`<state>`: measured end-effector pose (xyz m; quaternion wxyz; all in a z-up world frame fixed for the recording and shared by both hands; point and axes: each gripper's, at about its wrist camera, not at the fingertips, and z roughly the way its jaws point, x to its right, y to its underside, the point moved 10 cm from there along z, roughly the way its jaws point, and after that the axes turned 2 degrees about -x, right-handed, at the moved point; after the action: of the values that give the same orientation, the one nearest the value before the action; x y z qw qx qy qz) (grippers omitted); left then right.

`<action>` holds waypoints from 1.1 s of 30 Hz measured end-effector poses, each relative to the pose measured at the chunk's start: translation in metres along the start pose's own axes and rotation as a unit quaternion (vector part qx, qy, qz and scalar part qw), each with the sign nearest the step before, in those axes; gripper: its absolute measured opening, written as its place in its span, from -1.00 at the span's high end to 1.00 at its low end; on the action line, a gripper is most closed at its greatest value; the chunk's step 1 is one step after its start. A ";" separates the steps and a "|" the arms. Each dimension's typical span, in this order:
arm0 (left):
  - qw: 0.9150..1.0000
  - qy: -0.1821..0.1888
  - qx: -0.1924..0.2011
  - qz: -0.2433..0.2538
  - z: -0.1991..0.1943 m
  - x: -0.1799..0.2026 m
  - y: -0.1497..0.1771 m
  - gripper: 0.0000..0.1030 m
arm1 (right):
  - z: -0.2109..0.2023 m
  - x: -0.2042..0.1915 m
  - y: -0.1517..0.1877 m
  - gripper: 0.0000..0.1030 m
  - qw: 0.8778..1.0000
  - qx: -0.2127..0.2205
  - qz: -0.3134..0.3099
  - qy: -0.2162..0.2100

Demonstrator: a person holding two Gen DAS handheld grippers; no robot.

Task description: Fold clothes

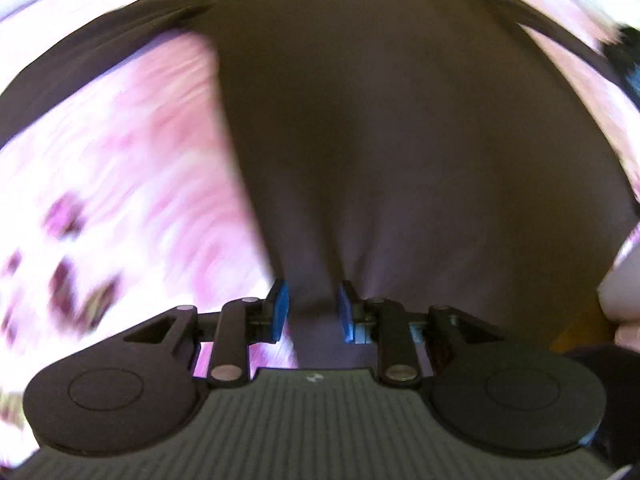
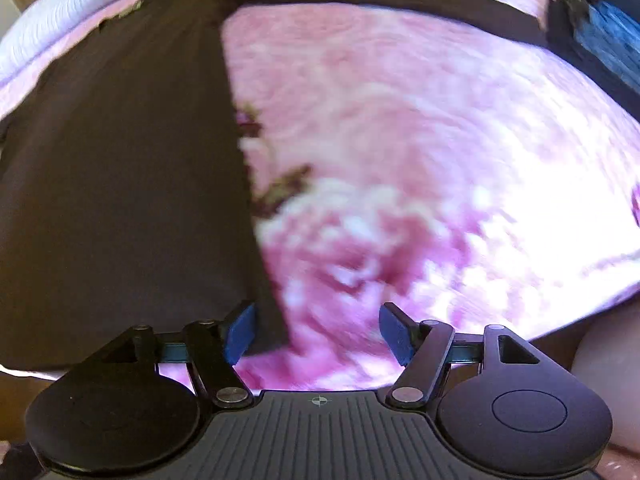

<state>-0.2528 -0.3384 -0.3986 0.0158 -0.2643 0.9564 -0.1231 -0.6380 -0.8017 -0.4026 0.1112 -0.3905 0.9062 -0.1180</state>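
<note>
In the left wrist view, the left gripper (image 1: 312, 310) is hovering low over a dark garment (image 1: 400, 140), its blue pads (image 1: 279, 309) standing slightly apart with cloth puckering between them; whether they are actually pinching it I cannot tell. The garment is filling the frame from nine o'clock round to three, lying flat on a pink floral bedspread (image 1: 120, 200), with one long edge running from eleven o'clock down to six. In the right wrist view, the right gripper (image 2: 316, 334) is spread wide and released, holding nothing, while the garment's corner is sitting just beside its left pad at seven o'clock. The cloth is looking light, limp and thin, so a corner or hem is probably the surest hold. Open bedspread is stretching from one to five o'clock, offering room; a blue-and-black object (image 2: 600, 40) is sitting at two o'clock.
</note>
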 end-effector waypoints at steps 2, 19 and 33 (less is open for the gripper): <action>1.000 -0.009 -0.013 -0.022 -0.007 -0.009 0.016 0.54 | -0.010 -0.004 -0.002 -0.30 1.000 0.007 -0.016 -0.002; 0.985 -0.049 -0.002 -0.165 -0.097 -0.034 0.022 -0.04 | -0.056 -0.136 -0.076 -0.52 0.996 0.001 -0.091 -0.018; 0.990 -0.036 0.053 -0.128 -0.147 -0.009 -0.029 -0.46 | -0.113 -0.143 -0.088 -0.57 0.995 -0.023 -0.100 0.012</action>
<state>-0.2445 -0.3242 -0.2498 0.0484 -0.3874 0.9058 -0.1647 -0.5152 -0.7411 -0.2529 0.0791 -0.4802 0.8663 -0.1124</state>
